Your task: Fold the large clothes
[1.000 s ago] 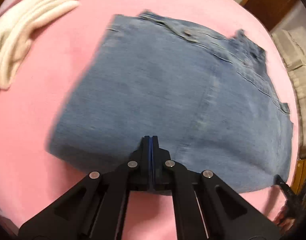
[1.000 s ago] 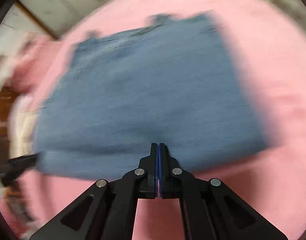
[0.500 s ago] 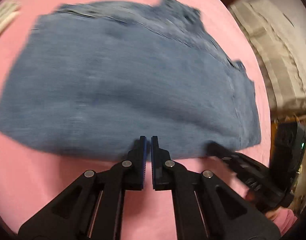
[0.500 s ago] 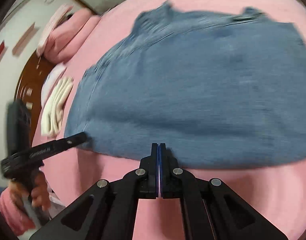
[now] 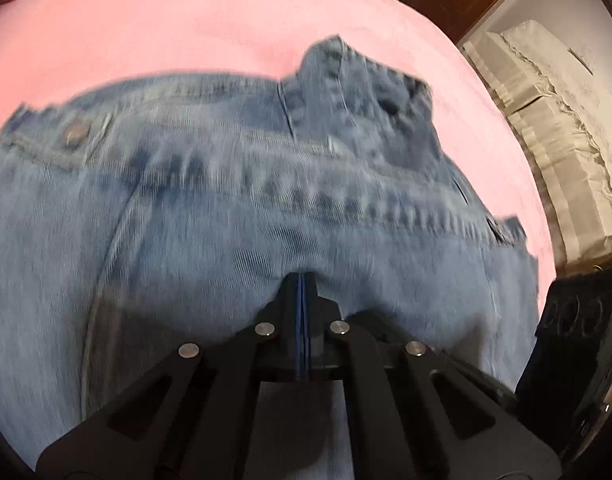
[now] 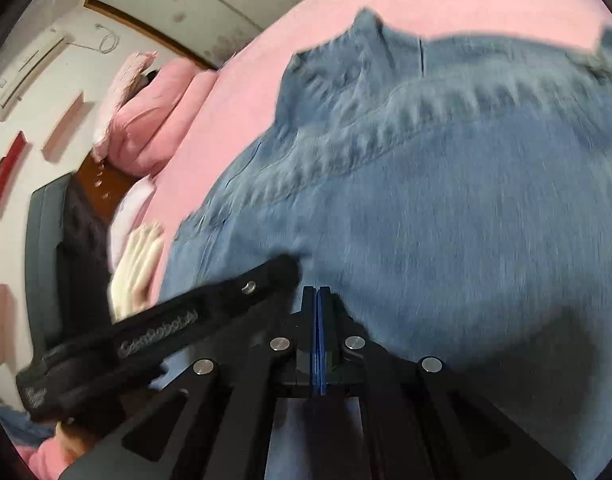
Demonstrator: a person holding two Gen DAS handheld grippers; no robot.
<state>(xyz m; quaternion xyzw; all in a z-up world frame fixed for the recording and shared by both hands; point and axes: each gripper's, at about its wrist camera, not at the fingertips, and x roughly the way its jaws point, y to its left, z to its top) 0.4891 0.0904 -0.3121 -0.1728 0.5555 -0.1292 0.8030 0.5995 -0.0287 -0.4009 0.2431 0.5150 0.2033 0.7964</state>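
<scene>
- Right now the left gripper [image 5: 302, 280] is clenched, its blue pads pressed together at the near edge of the jeans [image 5: 234, 216]; whether denim is pinched between them cannot be told.
- Ahead of that gripper the jeans spread across the pink bed [image 5: 166, 24], waistband and a metal button [image 5: 74, 133] at the far left.
- Likewise the right gripper [image 6: 317, 292] is clenched, tips touching the denim's near edge; a grasp cannot be confirmed.
- Just left of the right gripper, the left one [image 6: 282, 268] reaches in with its tip on the fabric.
- Farther left lie a cream folded cloth [image 6: 136, 264] and pink pillows [image 6: 154, 116].
- Beyond the bed, right of the left gripper, stands a pale covered piece of furniture [image 5: 553, 128].
</scene>
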